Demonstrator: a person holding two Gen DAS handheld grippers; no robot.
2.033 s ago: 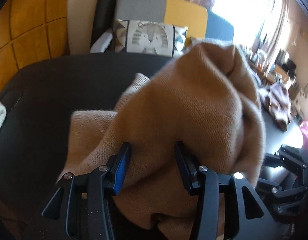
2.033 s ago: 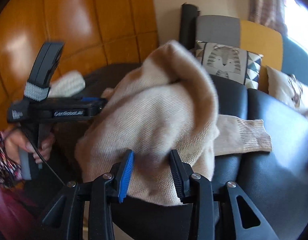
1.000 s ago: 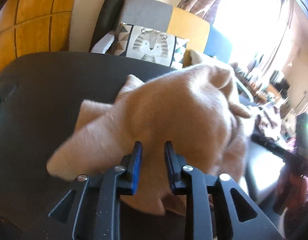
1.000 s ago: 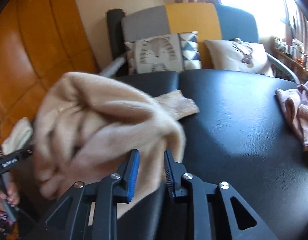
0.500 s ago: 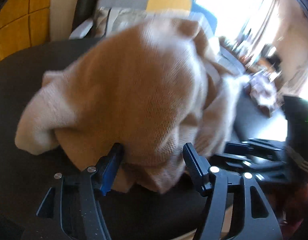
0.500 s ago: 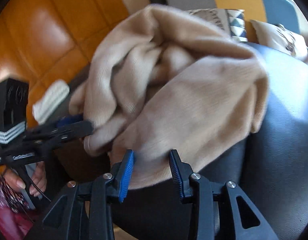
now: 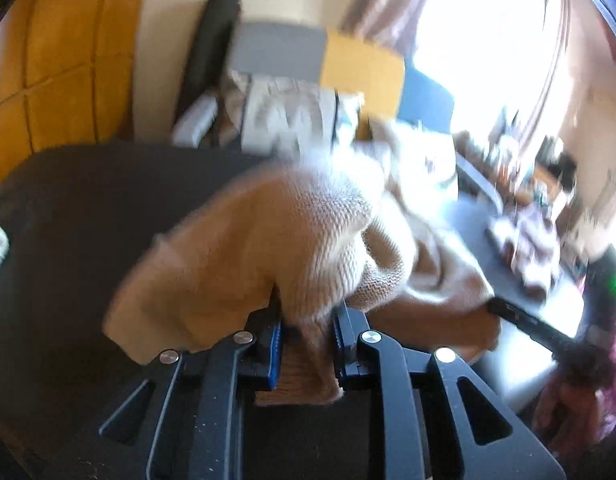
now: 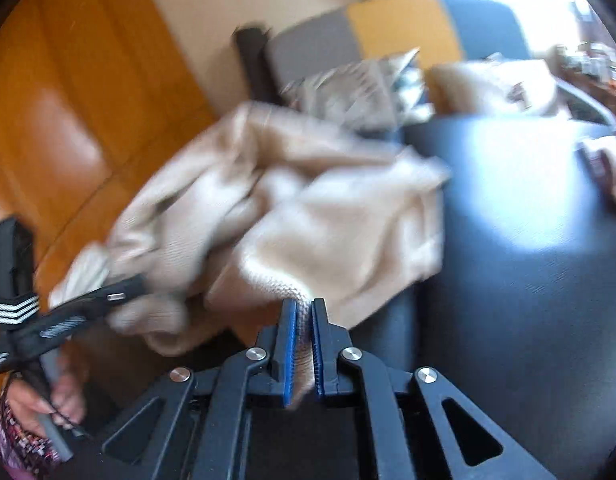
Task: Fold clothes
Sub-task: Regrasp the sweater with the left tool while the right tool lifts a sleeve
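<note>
— Both sets of jaws, wide half a second ago, are closing on the beige sweater [image 7: 244,256].
— Left gripper [image 7: 306,338] and right gripper [image 8: 304,344] pinch it, bunched over the dark worktop [image 8: 527,280].

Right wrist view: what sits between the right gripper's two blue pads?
A ribbed edge of the beige sweater runs between the closing right gripper pads, clearest in the right wrist view.
</note>
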